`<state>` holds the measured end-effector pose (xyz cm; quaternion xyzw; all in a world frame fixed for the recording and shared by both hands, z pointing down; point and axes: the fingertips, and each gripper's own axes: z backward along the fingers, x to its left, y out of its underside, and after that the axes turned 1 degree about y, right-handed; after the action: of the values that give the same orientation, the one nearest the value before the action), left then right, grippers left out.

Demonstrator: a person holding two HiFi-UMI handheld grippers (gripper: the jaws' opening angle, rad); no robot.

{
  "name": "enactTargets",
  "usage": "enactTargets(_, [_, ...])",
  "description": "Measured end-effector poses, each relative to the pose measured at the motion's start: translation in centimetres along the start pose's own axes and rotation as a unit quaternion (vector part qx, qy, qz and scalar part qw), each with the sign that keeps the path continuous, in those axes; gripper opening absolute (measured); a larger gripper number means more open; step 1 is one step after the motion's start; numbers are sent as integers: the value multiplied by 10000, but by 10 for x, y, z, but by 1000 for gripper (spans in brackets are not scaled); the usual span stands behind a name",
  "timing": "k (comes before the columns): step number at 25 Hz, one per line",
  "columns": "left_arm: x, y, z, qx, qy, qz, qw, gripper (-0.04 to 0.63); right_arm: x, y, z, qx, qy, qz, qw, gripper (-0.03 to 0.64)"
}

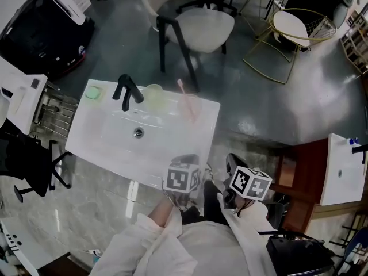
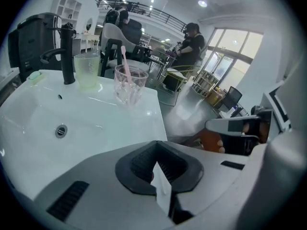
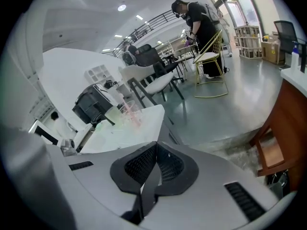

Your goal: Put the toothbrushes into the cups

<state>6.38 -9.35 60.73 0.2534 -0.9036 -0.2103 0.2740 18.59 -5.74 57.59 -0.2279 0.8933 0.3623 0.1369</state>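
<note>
**Both grippers low and empty, pink brush standing in its cup**

Sleeves in white fill the bottom of the head view. Just above them the left gripper sits at the near edge of the white sink surface, and the right gripper hangs just off its lower right corner. Fingers on both are clenched together with nothing between them.

Both look parked clear of the cups, most likely because there is nothing for them to carry: no loose brush shows anywhere on the surface.

Up at the far rim, centre of frame, the pink toothbrush stands in the clear cup. It is slim and pale and leans against the cup's rim, its top end poking well above it. Just left, beside the black faucet, the green cup looks empty, though its frosted wall could hide something.
</note>
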Motion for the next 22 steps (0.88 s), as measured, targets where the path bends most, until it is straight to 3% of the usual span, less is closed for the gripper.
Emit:
enactTargets(12, [-2, -8, -29, 387, -68, -197, 9990, 12, -33, 3, -13, 159, 159, -274, 9994, 25])
enactTargets(15, [-5, -9, -34, 504, -77, -245, 9984, 100, -39, 1, -14, 165, 188, -320, 9992, 25])
enactTargets(22, [0, -11, -44, 808, -354, -440, 9951, 100, -46, -4, -21, 180, 192, -407, 9988, 25])
